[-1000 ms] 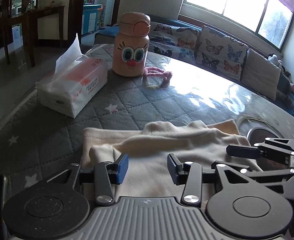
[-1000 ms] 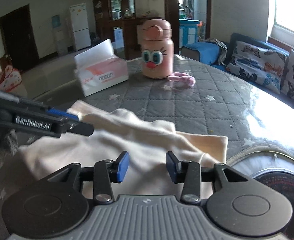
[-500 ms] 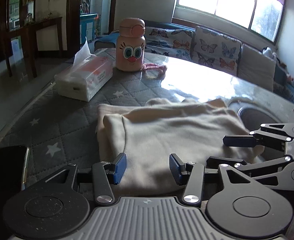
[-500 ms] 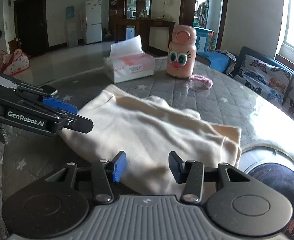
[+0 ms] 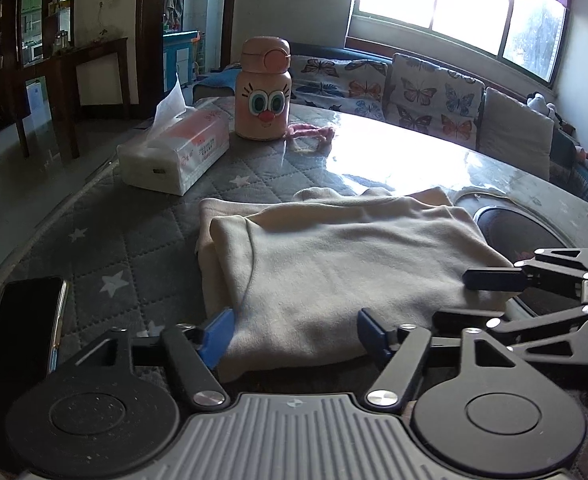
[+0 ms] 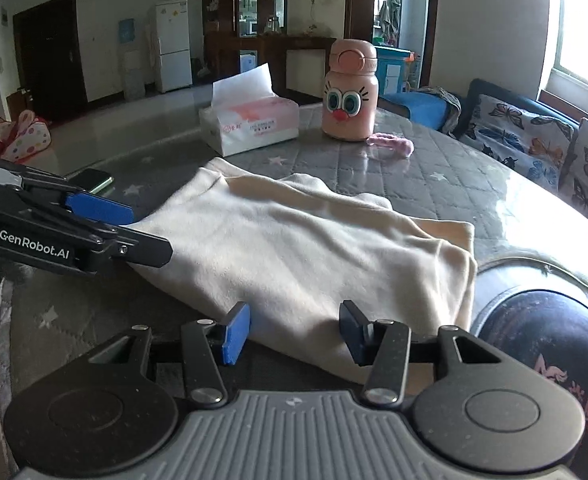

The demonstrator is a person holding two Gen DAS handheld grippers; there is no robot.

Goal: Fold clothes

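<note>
A cream garment lies folded on the grey quilted table cover, also seen in the right wrist view. My left gripper is open and empty, just short of the garment's near edge. My right gripper is open and empty at the near edge further right. The right gripper shows from the side in the left wrist view, and the left gripper shows from the side in the right wrist view.
A tissue pack, a pink cartoon-face bottle and a pink hair band stand beyond the garment. A black phone lies at the left. A dark round mat sits right of the garment. A sofa lies beyond the table.
Both grippers have pulled back from the garment toward the table's near edge and opened wider. The garment lies flat and still.
</note>
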